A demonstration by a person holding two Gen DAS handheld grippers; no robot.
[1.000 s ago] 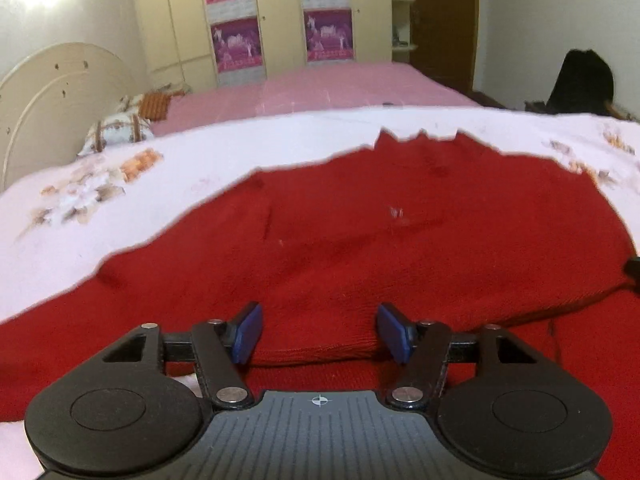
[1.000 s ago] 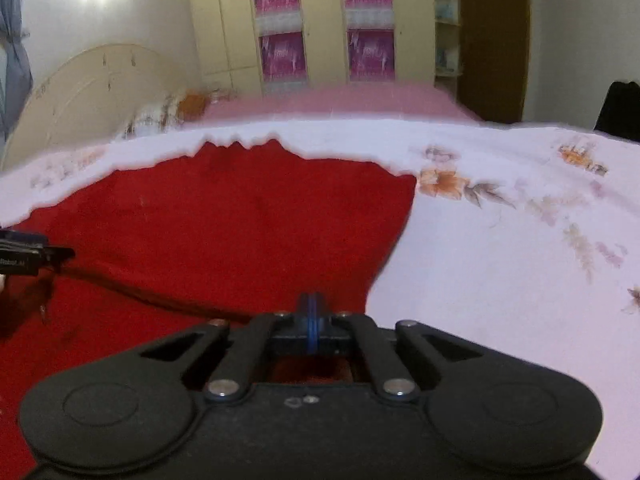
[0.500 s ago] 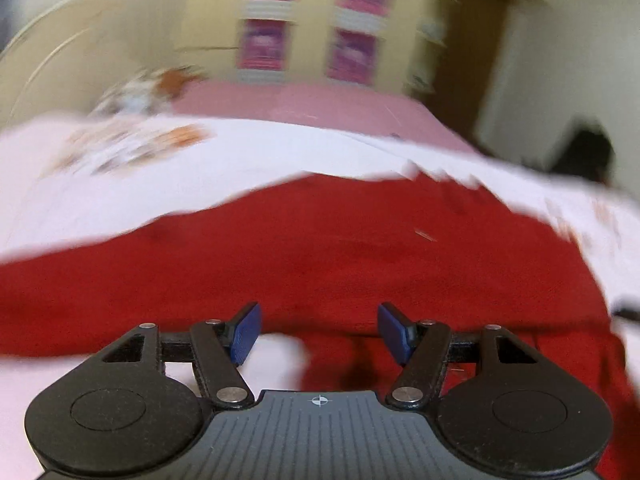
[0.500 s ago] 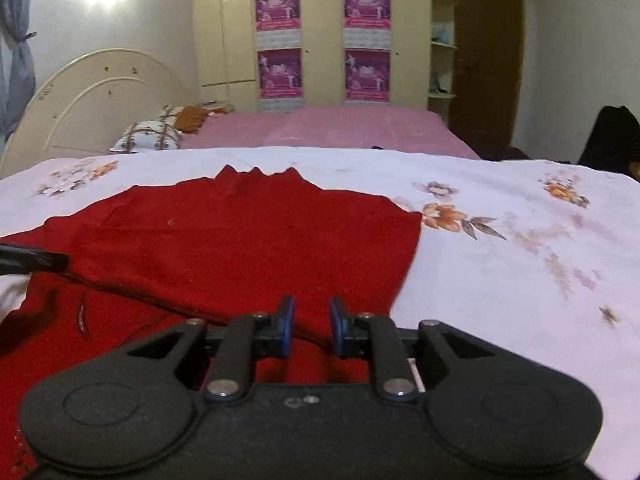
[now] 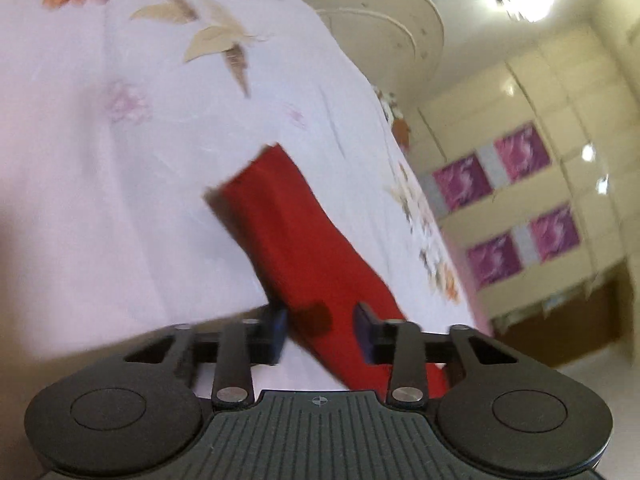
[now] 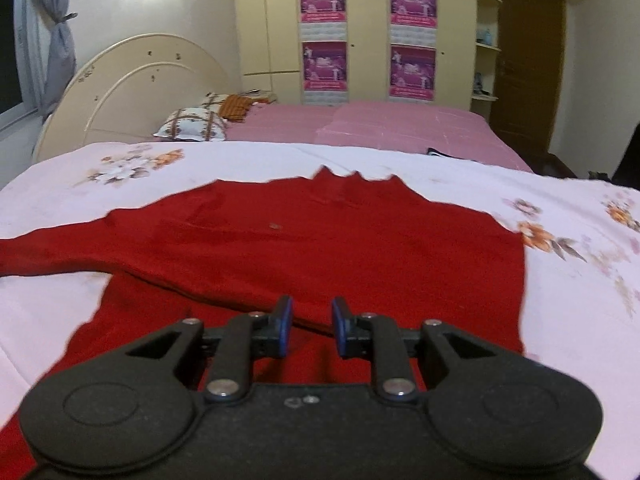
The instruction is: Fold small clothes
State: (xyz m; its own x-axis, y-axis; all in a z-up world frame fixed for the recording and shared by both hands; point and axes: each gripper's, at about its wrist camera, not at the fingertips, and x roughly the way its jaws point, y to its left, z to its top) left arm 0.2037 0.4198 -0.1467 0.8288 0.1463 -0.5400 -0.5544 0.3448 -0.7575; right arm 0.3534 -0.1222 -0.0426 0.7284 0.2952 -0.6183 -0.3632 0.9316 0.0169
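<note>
The red sweater (image 6: 320, 240) lies flat on the floral bedsheet (image 6: 580, 280), neck toward twelve o'clock, one side already folded in. The right gripper (image 6: 308, 330) hangs over the hem, jaws narrowly apart and holding nothing. The left gripper (image 5: 320, 332) is rolled sideways with jaws wide around the outstretched sleeve (image 5: 292, 232), probably lining up a pinch, though blur hides any contact.

Left wrist view motion-blurred; red sweater (image 5: 304, 248) sleeve runs under the left gripper (image 5: 320, 330), its near end hidden.
</note>
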